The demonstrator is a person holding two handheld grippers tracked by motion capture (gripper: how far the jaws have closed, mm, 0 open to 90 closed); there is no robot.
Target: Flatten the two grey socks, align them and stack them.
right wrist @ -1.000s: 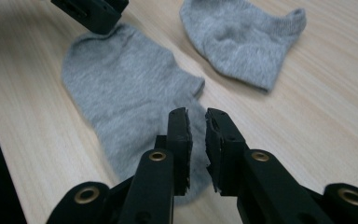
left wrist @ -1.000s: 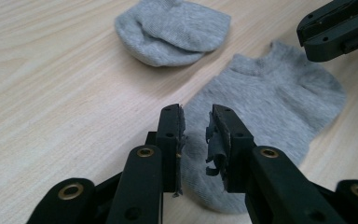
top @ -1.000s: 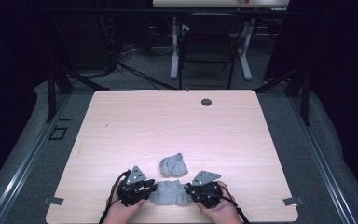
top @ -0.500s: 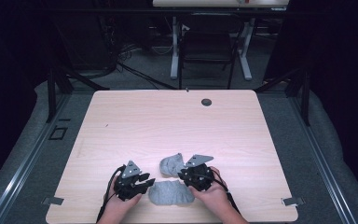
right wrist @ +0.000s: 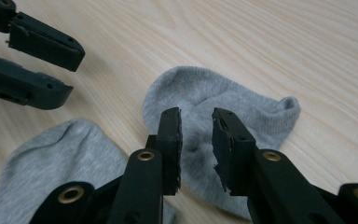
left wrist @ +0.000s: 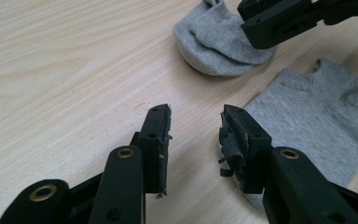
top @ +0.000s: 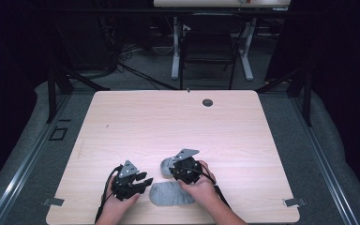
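Observation:
Two grey ankle socks lie near the table's front edge. The flat sock [top: 171, 194] [left wrist: 326, 116] [right wrist: 60, 158] rests between the person's hands. The second sock [top: 166, 165] [left wrist: 219, 42] [right wrist: 251, 107] lies folded just beyond it. My left gripper [top: 146, 181] [left wrist: 196, 114] sits at the flat sock's left end. Its jaws have just been opening and stand open over bare wood. My right gripper [top: 174, 169] [right wrist: 196, 116] hovers over the folded sock. Its jaws have also just been opening, with no cloth pinched between them.
The light wooden table [top: 178, 122] has a small dark round grommet [top: 207, 102] near its far edge. Metal clips [top: 294, 202] mark the front corners. Desk legs and a chair [top: 209, 51] stand beyond the table.
Both grippers were at the flat sock's two ends. The right one has moved away from the front edge onto the folded sock. Both sets of jaws have widened, and the left has drawn off the cloth.

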